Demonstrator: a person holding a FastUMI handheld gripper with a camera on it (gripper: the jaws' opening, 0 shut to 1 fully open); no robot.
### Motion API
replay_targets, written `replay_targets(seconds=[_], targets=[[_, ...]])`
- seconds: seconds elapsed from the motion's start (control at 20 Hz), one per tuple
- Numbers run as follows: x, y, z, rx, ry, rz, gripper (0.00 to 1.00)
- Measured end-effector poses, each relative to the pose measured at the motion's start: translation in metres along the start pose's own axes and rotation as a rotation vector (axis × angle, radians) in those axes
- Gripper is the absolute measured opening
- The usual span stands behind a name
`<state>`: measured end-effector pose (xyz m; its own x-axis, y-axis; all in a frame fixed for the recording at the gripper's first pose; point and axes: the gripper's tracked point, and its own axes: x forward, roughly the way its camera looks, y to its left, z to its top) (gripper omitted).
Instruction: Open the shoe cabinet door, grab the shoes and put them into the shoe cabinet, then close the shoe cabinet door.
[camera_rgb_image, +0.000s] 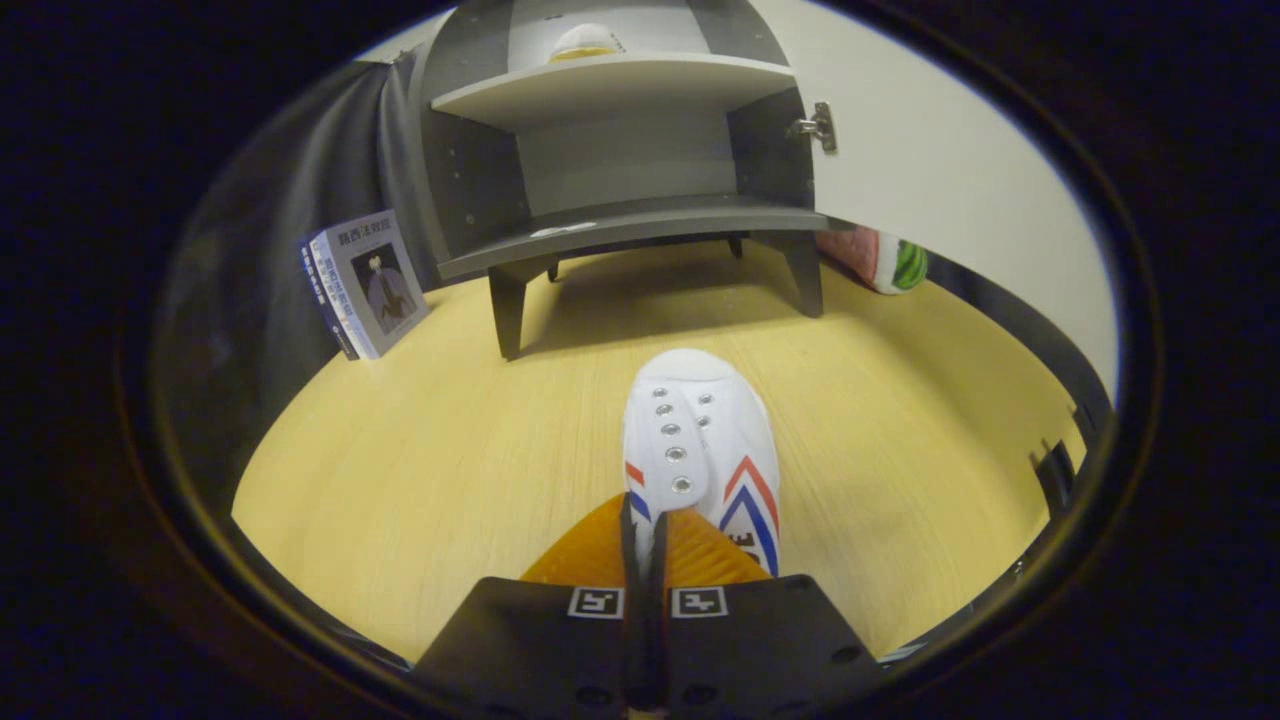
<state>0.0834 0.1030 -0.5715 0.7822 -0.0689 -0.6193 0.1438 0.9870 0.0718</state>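
At the bottom centre of the frame we see the gripper (645, 540), its two fingers drawn almost together and pinching the near edge of a white shoe (700, 455). The shoe has metal eyelets and red and blue chevron stripes on its side, and its toe points away from us toward the cabinet. It sits above a pale wooden floor (420, 470) that spreads across the middle of the frame. Beyond the shoe, in the upper centre, stands the grey shoe cabinet (620, 180) on short legs, open to us, with a lower compartment and a shelf above it. On that upper shelf rests another shoe (585, 42), white with a yellowish sole, partly visible. The cabinet's cream door (950, 150) swings out to the upper right, held by a metal hinge (818, 127). At the left, books (365, 283) lean against the dark wall. At the right, below the door, lies a soft red and green thing (885, 260).
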Motion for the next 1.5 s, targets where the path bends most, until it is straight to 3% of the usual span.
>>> replay_targets(seconds=[0.25,0.6,1.1,1.3,1.5], targets=[[-0.011,0.002,0.013,-0.042,-0.013,0.003,0.03],[-0.043,0.004,0.076,-0.016,-0.086,0.012,0.02],[-0.15,0.019,0.284,-0.088,-0.332,-0.051,0.02],[-0.145,0.026,0.361,-0.132,-0.414,-0.055,0.02],[-0.108,0.016,0.423,-0.171,-0.443,-0.057,0.02]])
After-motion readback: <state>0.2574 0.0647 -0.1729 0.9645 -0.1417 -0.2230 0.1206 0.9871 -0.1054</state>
